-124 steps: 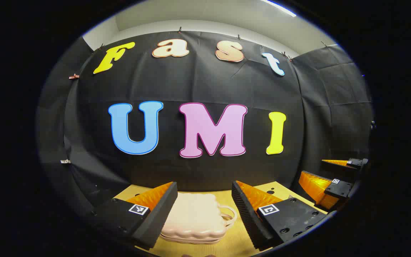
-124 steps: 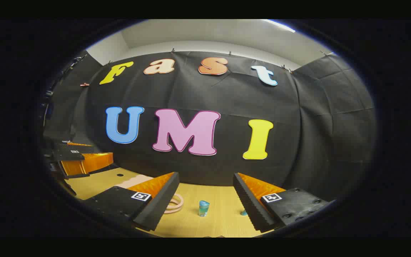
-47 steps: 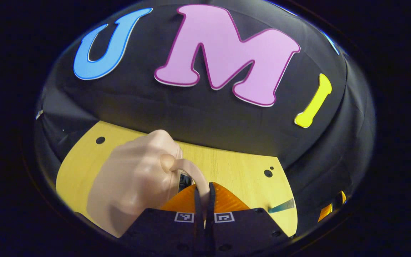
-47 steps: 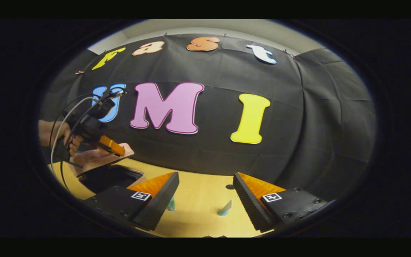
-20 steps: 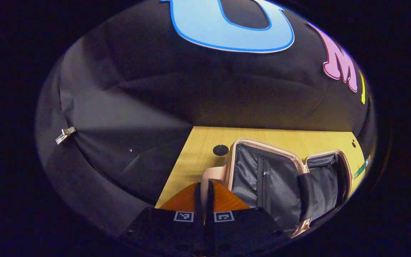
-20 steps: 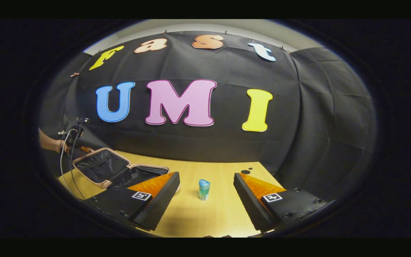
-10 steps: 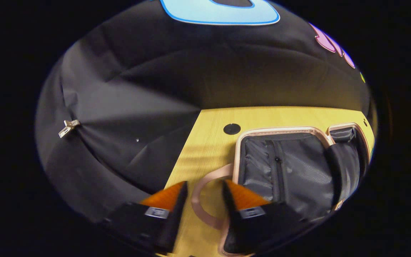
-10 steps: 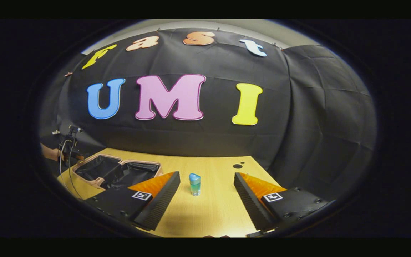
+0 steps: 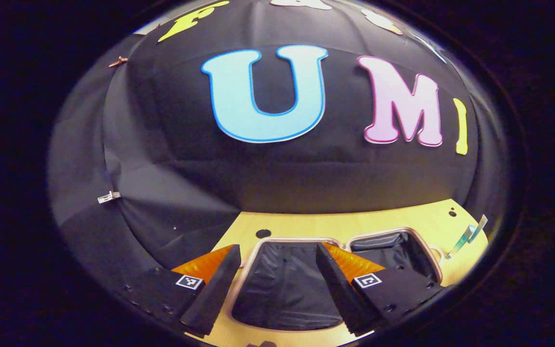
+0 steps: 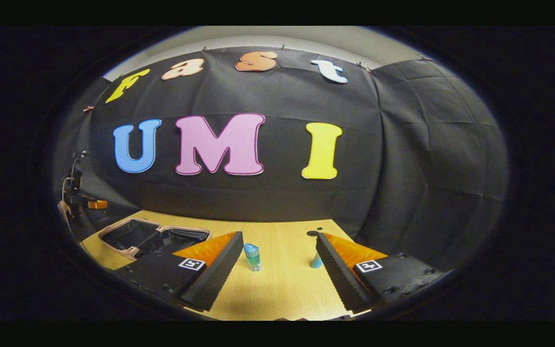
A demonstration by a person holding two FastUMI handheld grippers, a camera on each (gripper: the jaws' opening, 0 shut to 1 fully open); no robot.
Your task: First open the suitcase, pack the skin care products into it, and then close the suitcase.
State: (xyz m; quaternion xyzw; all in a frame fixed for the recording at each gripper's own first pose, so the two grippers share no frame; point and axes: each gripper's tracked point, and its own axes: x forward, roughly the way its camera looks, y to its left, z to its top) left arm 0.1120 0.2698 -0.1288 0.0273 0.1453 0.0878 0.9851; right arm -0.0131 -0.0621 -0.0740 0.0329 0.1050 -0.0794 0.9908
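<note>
The pink suitcase lies open flat on the wooden table, both black-lined halves facing up. My left gripper hovers open above its near half with nothing between the fingers. A teal tube stands at the far right beyond the case. In the right gripper view my right gripper is open and low over the table. A small blue-green bottle stands just inside its left finger. A second blue product is partly hidden by the right finger. The open suitcase lies to the left.
The wooden table has small round holes near its back edge. Black cloth walls close in the back and both sides. The other gripper and a hand are at the far left, past the suitcase.
My left gripper has let go of the suitcase handle, opened, and drawn back over the case, whose lid now lies flat. The right gripper drifted right, bringing a second product into sight.
</note>
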